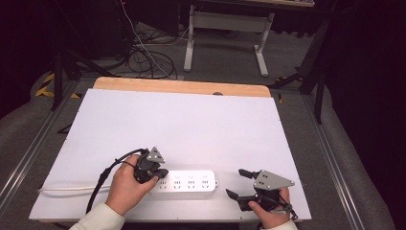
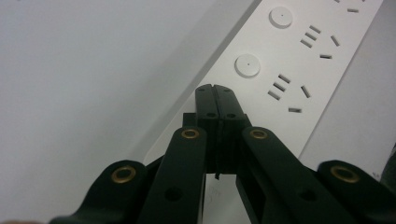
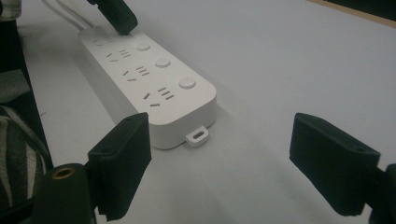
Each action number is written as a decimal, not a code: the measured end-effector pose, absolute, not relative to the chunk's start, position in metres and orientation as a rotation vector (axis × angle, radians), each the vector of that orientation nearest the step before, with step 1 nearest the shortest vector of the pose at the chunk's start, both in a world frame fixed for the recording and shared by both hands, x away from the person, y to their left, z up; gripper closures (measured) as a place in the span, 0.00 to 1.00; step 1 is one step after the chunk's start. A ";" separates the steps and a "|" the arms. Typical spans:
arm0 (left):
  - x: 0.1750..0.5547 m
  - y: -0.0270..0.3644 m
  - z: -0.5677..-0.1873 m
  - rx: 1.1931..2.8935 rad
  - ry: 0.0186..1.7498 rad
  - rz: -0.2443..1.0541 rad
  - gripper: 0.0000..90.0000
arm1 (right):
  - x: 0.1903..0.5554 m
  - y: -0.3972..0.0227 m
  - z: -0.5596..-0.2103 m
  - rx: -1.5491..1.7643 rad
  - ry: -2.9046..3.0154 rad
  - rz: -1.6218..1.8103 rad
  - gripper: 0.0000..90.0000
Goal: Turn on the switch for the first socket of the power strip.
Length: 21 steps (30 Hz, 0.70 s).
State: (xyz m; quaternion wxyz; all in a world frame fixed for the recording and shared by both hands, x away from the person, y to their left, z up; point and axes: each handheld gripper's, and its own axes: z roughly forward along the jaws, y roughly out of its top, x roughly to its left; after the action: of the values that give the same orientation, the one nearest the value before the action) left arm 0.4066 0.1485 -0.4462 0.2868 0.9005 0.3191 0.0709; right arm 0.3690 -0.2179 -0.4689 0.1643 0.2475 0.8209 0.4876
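Power strip (image 1: 187,181): white, rigid plastic, lying flat near the front edge of the white worktop (image 1: 191,124), its cord (image 1: 72,189) trailing off to the left. It carries a row of round buttons (image 3: 163,62) beside its sockets and a small hanging tab (image 3: 198,136) at the free end.

The left hand-held gripper (image 1: 160,173) has its jaws pressed together with nothing between them, the tips resting over the cord end of the strip, seemingly near a button. The right hand-held gripper (image 1: 238,184) sits just beside the free end with its jaws spread wide, holding nothing.

The strip looks light and stiff, with a smooth, probably slippery casing, so it would likely slide under a sideways push. Clamping across the narrow width of the body seems the surest hold; the tab looks too small to trust.
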 end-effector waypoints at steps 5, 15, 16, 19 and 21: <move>0.407 0.150 -0.447 2.396 0.856 0.182 1.00 | 0.369 -0.218 -0.469 0.705 2.340 1.391 0.23; 0.407 0.150 -0.448 2.389 0.868 0.167 1.00 | 0.369 -0.218 -0.469 0.703 2.342 1.394 0.23; 0.407 0.150 -0.448 2.392 0.864 0.170 1.00 | 0.369 -0.217 -0.469 0.703 2.343 1.394 0.23; 0.407 0.150 -0.448 2.399 0.846 0.175 1.00 | 0.368 -0.217 -0.469 0.701 2.343 1.395 0.23; 0.408 0.150 -0.448 2.402 0.833 0.176 1.00 | 0.368 -0.217 -0.469 0.702 2.344 1.394 0.23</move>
State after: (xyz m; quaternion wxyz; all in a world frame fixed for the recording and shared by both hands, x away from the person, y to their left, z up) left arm 0.4077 0.1504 -0.4482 0.2923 0.9013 0.3128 0.0659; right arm 0.3685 -0.2174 -0.4692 0.1618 0.2461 0.8214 0.4885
